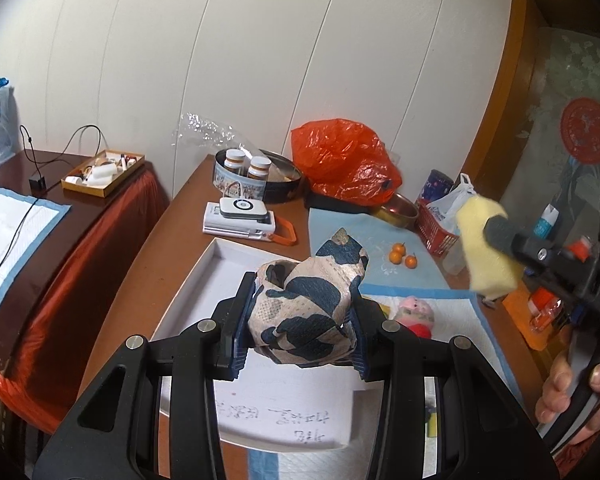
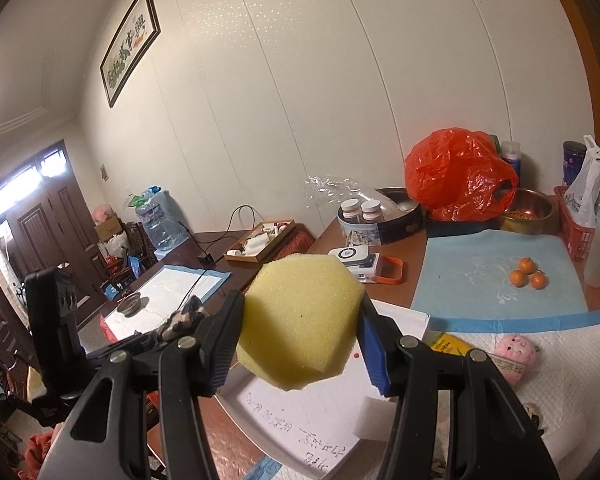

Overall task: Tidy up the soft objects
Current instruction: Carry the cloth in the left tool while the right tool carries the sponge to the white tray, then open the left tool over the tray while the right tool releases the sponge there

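Yellow sponge (image 2: 300,320) sits pinched between the right claw (image 2: 298,344) pads.

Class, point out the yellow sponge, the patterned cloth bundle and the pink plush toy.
yellow sponge (image 2: 300,320), right wrist view, front face.
patterned cloth bundle (image 1: 304,312), left wrist view, middle.
pink plush toy (image 2: 514,354), right wrist view, head.

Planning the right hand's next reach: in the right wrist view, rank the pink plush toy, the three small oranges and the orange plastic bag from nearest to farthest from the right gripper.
From the right gripper, which holds the yellow sponge:
1. Pink plush toy, low right on the white pad.
2. Three small oranges, further back on the blue mat.
3. Orange plastic bag, at the wall.
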